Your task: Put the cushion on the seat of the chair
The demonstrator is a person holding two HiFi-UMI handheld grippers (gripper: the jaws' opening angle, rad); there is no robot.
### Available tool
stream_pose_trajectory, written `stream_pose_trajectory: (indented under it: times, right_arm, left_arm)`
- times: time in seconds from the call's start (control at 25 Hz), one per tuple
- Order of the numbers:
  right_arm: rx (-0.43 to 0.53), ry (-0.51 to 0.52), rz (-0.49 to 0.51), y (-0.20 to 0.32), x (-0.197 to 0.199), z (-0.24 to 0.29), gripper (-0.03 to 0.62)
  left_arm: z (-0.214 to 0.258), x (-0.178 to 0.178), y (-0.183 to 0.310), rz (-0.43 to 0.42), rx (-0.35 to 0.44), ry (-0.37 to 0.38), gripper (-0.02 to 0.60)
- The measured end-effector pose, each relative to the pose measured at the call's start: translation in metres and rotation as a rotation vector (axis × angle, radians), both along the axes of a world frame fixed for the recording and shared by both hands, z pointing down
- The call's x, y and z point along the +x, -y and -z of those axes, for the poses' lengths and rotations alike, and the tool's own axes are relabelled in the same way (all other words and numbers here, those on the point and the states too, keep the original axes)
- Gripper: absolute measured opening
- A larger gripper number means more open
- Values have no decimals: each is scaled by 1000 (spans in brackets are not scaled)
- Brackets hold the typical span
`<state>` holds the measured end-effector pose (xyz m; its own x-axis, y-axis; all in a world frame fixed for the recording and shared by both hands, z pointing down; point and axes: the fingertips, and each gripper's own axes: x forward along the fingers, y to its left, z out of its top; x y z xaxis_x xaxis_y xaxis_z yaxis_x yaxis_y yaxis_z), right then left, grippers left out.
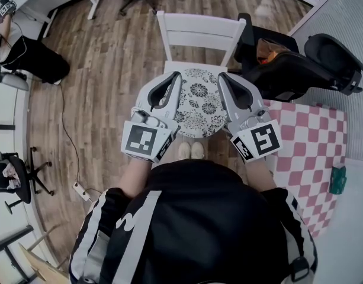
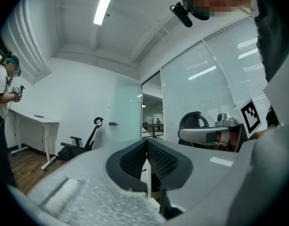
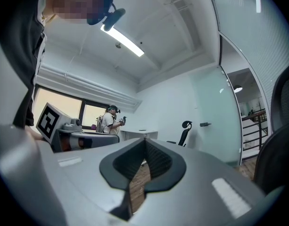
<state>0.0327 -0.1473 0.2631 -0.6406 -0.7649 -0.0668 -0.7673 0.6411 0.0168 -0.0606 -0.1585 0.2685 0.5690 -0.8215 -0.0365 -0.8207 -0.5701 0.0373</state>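
The cushion [image 1: 199, 102] lies flat on the chair [image 1: 200, 31] seat, apparently already placed, so the left gripper [image 1: 176, 76] and right gripper [image 1: 221, 77] hover level over its sides, both clenched on nothing.

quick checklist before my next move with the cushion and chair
1. Cushion lies on the seat of the chair: ok.
2. Left gripper jaws shut, nothing between them: ok.
3. Right gripper jaws shut, nothing between them: ok.
4. Cushion centred on the seat: cannot tell, both grippers cover its sides in the head view.
5. Chair upright: ok.
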Motion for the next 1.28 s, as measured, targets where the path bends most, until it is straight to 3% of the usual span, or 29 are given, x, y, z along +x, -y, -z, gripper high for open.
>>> stream_pose_trajectory:
  times: [1.28]
  right_arm:
    - [-83, -16, -70, 13, 15, -20, 0]
  left_arm:
    - [-25, -6, 16, 48, -73, 36, 0]
